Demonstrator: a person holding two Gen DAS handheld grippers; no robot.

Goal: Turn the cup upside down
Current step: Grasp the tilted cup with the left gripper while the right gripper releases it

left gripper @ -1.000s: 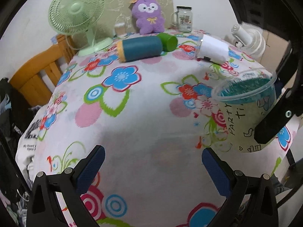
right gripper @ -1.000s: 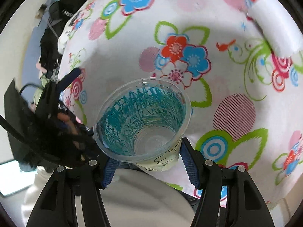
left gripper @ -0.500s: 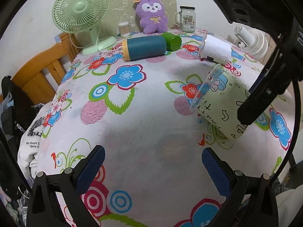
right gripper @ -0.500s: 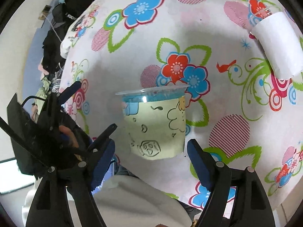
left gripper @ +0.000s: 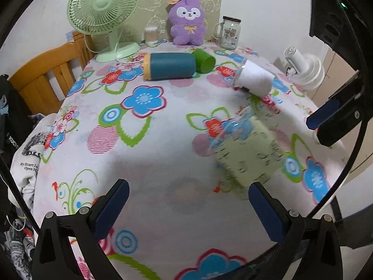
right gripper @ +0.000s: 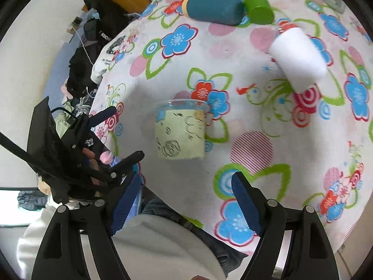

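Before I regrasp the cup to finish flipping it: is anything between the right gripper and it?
Nothing visible: only bare tablecloth separates the open right gripper from the cup.

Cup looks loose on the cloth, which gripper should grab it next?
Right. The right gripper is open and aimed at the cup, which lies ahead between its fingers. The left gripper sees it off to one side.

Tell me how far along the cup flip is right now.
Nearly done, it seems. The cup is out of the right gripper, whose jaws stand open and apart from it, so the release looks done. In both wrist views it appears tipped, rim toward the flowered tablecloth, and blurred, so whether it has settled is unclear. The left gripper is open and holds nothing. What is left: confirming it rests rim-down.
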